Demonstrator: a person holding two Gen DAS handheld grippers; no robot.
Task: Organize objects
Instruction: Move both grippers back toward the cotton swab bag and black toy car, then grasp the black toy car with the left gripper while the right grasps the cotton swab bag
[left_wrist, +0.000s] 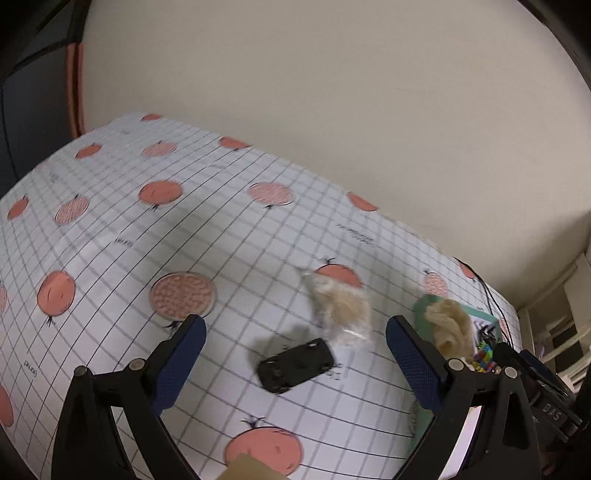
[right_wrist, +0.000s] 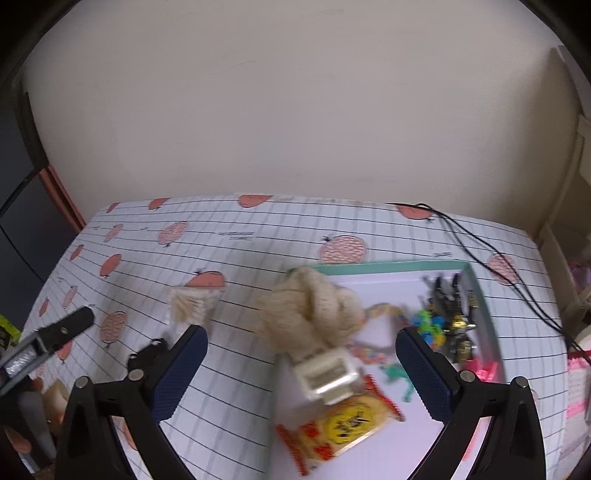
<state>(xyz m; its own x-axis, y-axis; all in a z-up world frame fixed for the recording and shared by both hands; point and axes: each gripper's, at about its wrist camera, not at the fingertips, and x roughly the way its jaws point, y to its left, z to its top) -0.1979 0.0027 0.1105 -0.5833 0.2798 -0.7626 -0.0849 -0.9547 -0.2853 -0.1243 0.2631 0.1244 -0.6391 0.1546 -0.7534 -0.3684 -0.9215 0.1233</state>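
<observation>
A small black toy car (left_wrist: 295, 365) lies on the fruit-patterned tablecloth (left_wrist: 110, 229), just ahead of my left gripper (left_wrist: 295, 332), which is open and holds nothing. Beyond the car sits a beige fluffy wad in a clear bag (left_wrist: 343, 310), also seen as the bagged wad (right_wrist: 192, 302) in the right wrist view. My right gripper (right_wrist: 301, 343) hangs open over the left end of a teal-rimmed tray (right_wrist: 399, 265). In the tray are a cream rope knot (right_wrist: 314, 310), a white plastic clip (right_wrist: 328, 376) and a red-and-yellow snack packet (right_wrist: 343, 424).
The tray's right side holds a black-and-gold figure (right_wrist: 458, 332), colourful small toys (right_wrist: 430, 325) and a pink item (right_wrist: 487, 373). A black cable (right_wrist: 480, 251) trails over the table's back right. A wall runs close behind the table. White shelving (left_wrist: 565, 332) stands at the right.
</observation>
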